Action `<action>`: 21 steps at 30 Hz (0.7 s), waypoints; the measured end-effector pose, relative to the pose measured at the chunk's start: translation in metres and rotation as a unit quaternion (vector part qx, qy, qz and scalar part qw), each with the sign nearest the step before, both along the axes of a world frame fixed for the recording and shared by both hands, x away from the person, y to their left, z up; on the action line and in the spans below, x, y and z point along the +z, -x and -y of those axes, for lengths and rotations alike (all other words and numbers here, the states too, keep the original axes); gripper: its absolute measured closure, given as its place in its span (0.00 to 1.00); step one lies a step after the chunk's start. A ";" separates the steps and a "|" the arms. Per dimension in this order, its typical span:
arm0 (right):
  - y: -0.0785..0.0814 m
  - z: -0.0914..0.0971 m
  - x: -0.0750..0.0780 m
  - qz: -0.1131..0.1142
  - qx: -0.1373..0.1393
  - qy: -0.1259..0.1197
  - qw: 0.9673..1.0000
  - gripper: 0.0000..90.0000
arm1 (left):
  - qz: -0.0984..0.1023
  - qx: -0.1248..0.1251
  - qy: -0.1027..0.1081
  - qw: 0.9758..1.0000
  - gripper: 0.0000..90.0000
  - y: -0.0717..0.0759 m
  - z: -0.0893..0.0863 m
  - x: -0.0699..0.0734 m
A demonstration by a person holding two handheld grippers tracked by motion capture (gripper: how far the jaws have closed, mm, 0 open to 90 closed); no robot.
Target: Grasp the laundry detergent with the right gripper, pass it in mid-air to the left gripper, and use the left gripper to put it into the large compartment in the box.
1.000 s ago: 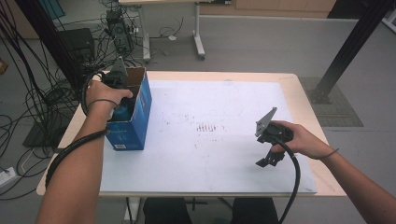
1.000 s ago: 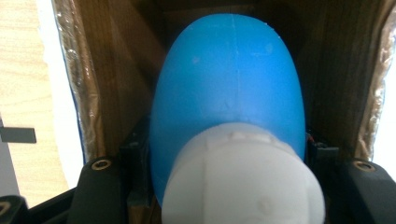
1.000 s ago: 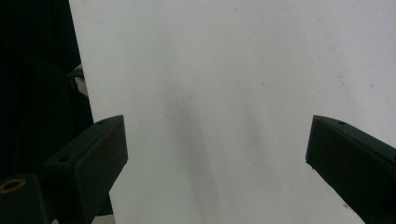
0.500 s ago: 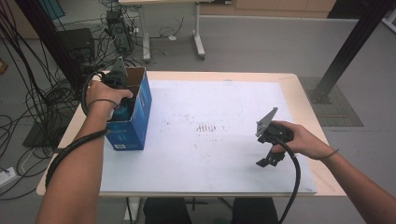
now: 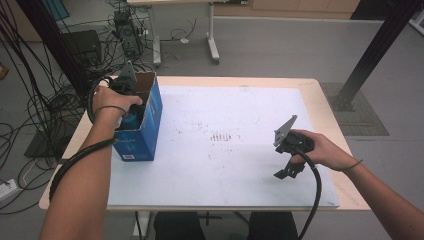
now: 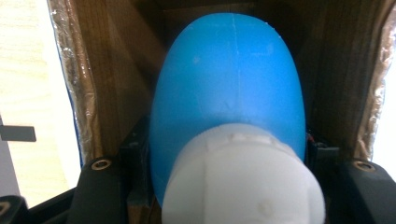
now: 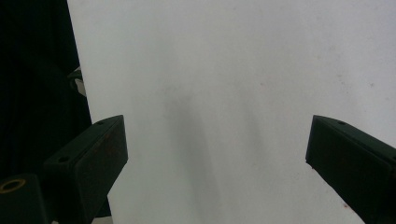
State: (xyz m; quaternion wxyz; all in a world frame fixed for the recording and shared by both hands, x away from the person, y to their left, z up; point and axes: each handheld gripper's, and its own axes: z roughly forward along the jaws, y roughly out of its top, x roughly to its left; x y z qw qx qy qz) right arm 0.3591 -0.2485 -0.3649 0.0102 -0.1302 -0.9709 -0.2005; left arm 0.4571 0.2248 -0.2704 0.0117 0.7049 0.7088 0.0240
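Left tool [image 5: 131,102] is reaching down into the open blue cardboard box [image 5: 150,125] at the left end of the worktop [image 5: 225,165]. In the left gripper view its jaws are clamping a blue plastic bottle [image 6: 229,79] just below the white cap [image 6: 243,177], one jaw on each flank of the rounded body. The bottle is sitting inside the box, brown cardboard walls close on both sides.

Right tool [image 5: 290,167] is hovering low over the white sheet near the right edge, well apart from the box. Its jaws are standing wide, nothing between them but bare worktop.

Handling, as a judgement: smooth moulded plastic, probably slick, and the curved shoulder is tapering toward the cap, so a grip there could slide upward. Walls look stiff enough not to crush. Weight cannot be told; contents hidden. Best hold is on the broad flanks below the shoulder, or squarely on the ribbed cap. Box clearance is tight, so a straight lift looks safest; the light box may ride up with it.
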 end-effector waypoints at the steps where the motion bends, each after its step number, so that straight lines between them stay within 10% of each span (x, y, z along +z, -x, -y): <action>1: 0.000 0.000 0.000 0.001 0.000 0.001 1.000 0.06 | 0.000 0.001 0.001 1.000 0.42 0.000 0.000 0.000; 21: -0.002 0.000 -0.001 0.000 0.001 -0.001 1.000 0.06 | -0.001 0.000 -0.004 1.000 0.42 0.000 0.003 0.000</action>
